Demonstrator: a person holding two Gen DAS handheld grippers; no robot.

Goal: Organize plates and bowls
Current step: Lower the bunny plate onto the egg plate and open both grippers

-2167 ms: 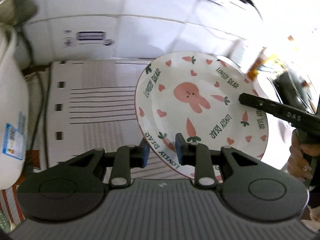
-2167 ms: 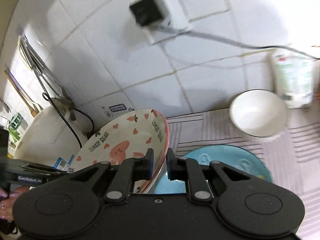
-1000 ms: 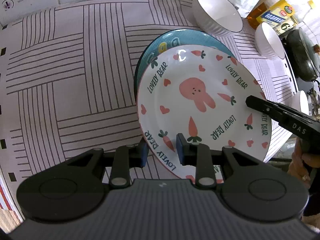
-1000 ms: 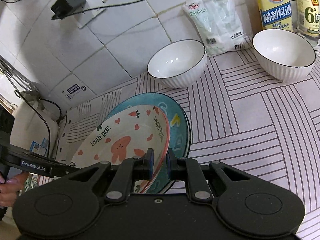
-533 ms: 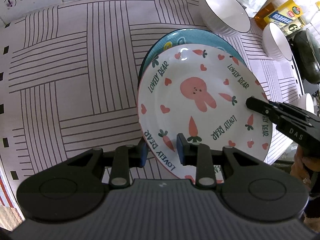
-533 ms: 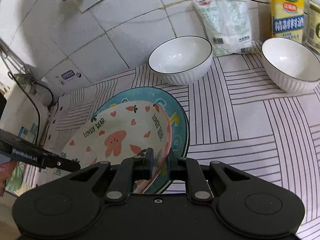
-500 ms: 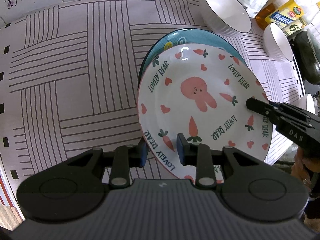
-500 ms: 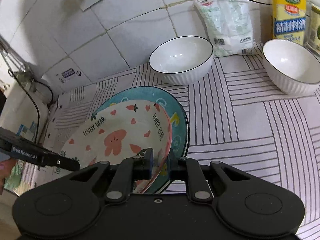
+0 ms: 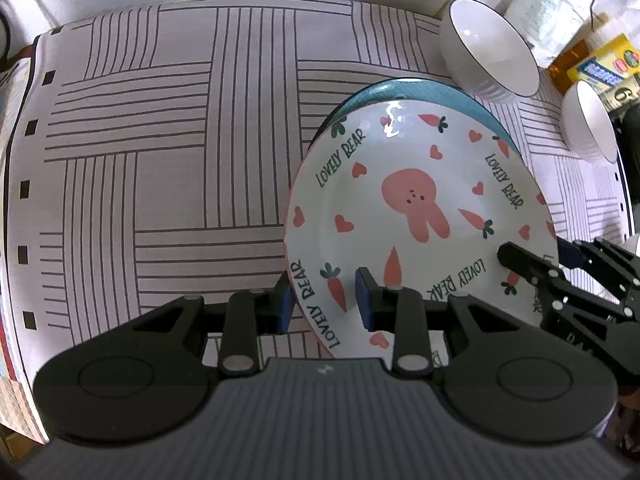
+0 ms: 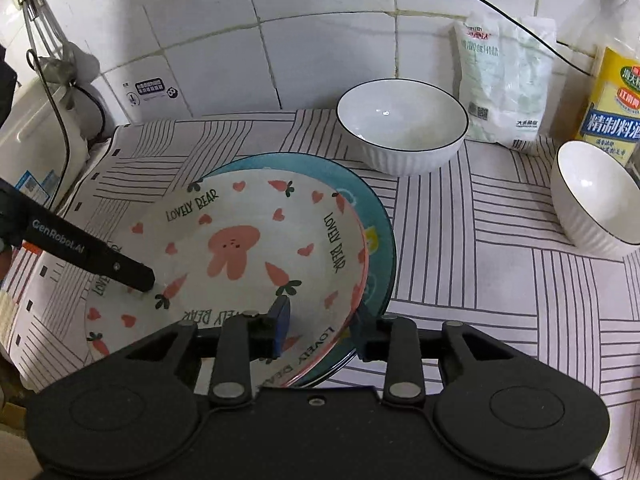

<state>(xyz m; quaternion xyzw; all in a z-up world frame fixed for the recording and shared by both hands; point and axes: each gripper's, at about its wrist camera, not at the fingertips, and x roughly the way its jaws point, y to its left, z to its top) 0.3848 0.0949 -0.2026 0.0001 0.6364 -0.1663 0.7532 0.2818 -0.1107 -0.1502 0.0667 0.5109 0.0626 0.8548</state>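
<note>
The bunny plate (image 9: 420,208) (image 10: 240,248), white with carrots and hearts, lies on the blue plate (image 9: 420,88) (image 10: 376,216), slightly off-centre toward its left. My left gripper (image 9: 324,300) is shut on the bunny plate's near-left rim, its jaws just starting to open; one of its fingers (image 10: 132,276) rests on the plate's top. My right gripper (image 10: 320,328) (image 9: 538,252) straddles the opposite rim. Its jaws are opening, and the pads stand clear of the rim between them.
Two white bowls (image 10: 400,120) (image 10: 592,184) stand on the striped mat (image 10: 480,240) behind and right of the plates. A white bag (image 10: 504,80) and a yellow bottle (image 10: 616,96) lean at the tiled wall. A white appliance (image 10: 36,140) stands at the left.
My right gripper has opened off the bunny plate's rim and shifted a little. The plate has settled flatter onto the blue plate. My left gripper has kept its hold and place.
</note>
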